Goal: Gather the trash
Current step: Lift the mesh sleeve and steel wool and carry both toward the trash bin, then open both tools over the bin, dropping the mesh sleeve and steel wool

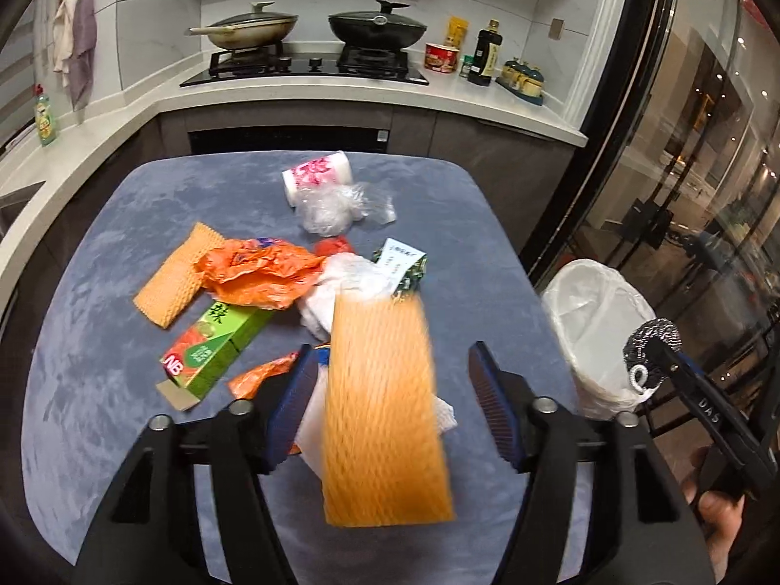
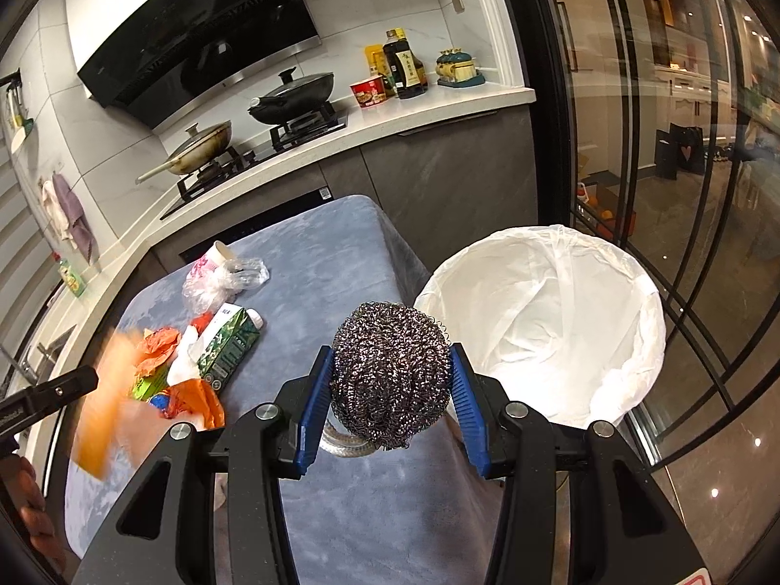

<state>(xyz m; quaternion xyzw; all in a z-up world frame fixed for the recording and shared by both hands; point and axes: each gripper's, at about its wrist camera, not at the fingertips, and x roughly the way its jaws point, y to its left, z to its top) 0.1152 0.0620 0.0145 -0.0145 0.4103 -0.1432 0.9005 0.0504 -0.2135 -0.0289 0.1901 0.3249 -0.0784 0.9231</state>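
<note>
In the left wrist view an orange foam net (image 1: 385, 414), blurred, hangs between the blue pads of my left gripper (image 1: 390, 356). The jaws stand open and neither pad touches it. Below lies a trash pile on the blue-clothed table (image 1: 122, 243): a second foam net (image 1: 170, 278), an orange plastic bag (image 1: 258, 273), a green box (image 1: 214, 346), white tissue (image 1: 341, 287) and a green carton (image 1: 404, 268). My right gripper (image 2: 390, 353) is shut on a steel wool scrubber (image 2: 390, 380), held over the table's right edge beside the white-lined bin (image 2: 648, 302).
A paper cup (image 1: 317, 175) and crumpled clear plastic (image 1: 336, 209) lie at the table's far side. Behind the table, the counter carries a stove with two lidded pans (image 1: 375, 29) and bottles. Glass doors (image 2: 682, 146) run along the right, past the bin.
</note>
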